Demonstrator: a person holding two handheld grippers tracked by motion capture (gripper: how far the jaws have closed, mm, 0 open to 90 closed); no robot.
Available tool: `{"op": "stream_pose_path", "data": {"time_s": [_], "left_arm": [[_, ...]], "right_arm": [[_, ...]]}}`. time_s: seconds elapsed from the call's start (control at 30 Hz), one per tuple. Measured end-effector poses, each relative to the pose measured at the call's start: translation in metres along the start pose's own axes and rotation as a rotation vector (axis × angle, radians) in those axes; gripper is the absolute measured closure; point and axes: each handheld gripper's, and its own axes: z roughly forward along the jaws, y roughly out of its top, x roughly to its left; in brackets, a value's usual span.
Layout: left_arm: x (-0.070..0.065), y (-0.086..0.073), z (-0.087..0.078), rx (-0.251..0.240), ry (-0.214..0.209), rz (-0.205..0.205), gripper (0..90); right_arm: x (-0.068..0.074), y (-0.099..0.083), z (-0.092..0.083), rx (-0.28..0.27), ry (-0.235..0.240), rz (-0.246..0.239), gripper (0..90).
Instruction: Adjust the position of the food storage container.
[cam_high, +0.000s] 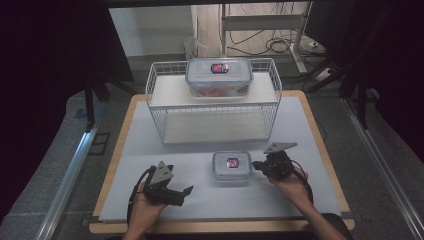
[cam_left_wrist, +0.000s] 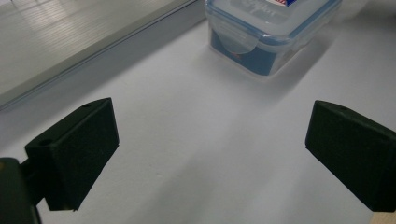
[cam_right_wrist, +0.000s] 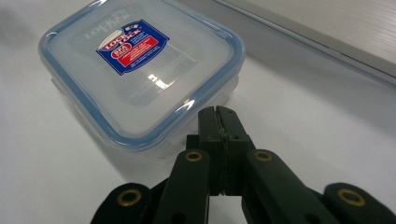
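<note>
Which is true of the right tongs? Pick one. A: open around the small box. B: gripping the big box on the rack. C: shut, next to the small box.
C: the right tongs have their tips pressed together beside the small box, holding nothing.

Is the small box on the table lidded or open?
Lidded: the small box has its blue-rimmed lid flat on top, and a side flap is folded down.
</note>
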Motion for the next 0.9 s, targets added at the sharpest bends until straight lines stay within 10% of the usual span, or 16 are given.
{"op": "stream_pose_path", "data": {"time_s": [0.53,0.9], "left_arm": [[0.001,-0.001,-0.001,0.004,0.002,-0.003,2.9],[0.003,-0.003,0.0,0.023,0.028,0.007,3.2]], "right_arm": [[0.009,0.009,0.006,-0.025,0.018,-0.042,85.2],[-0.007,-0.009,-0.01,-0.034,-0.054,-0.089,39.1]]}}
